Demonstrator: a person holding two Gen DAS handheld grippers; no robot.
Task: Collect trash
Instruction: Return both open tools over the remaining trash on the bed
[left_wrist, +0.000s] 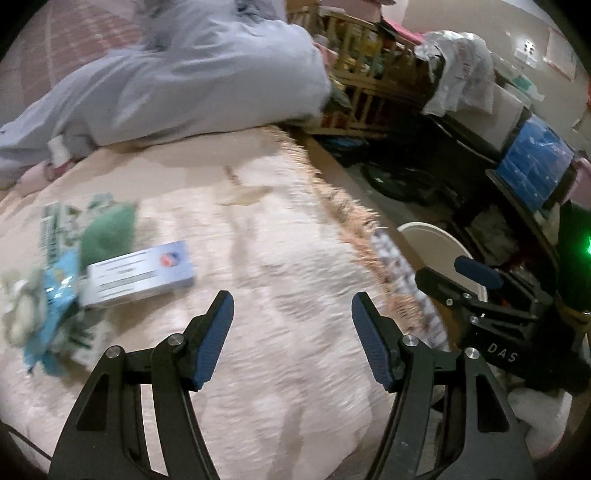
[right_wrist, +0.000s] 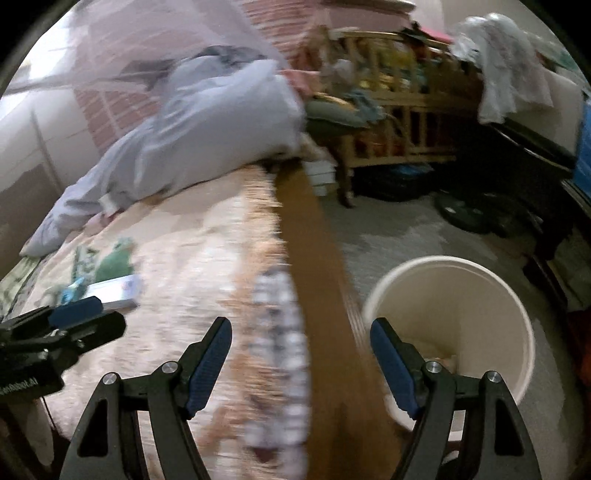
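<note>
Left tool (left_wrist: 291, 314) seen spread, nothing held, poised over pink bedspread (left_wrist: 258, 240). Right tool (right_wrist: 301, 341) likewise spread and empty, positioned over bed's wooden edge (right_wrist: 314, 258). Trash pile (left_wrist: 55, 266) found on bed at left: blue-white box (left_wrist: 140, 273), green wad (left_wrist: 109, 230), blue wrapper (left_wrist: 55, 295), all touching. White bin (right_wrist: 461, 306) placed on floor just beside bed, some scraps visible inside. Frames blurred.

Black angular linkage arms on the left tool (left_wrist: 291, 310) and right tool (right_wrist: 301, 336), each ending in two dark blue ribbed pads. Silver round screws at every pivot behind those pads. White "DAS" lettering and a green glowing light on the right tool's black housing.
</note>
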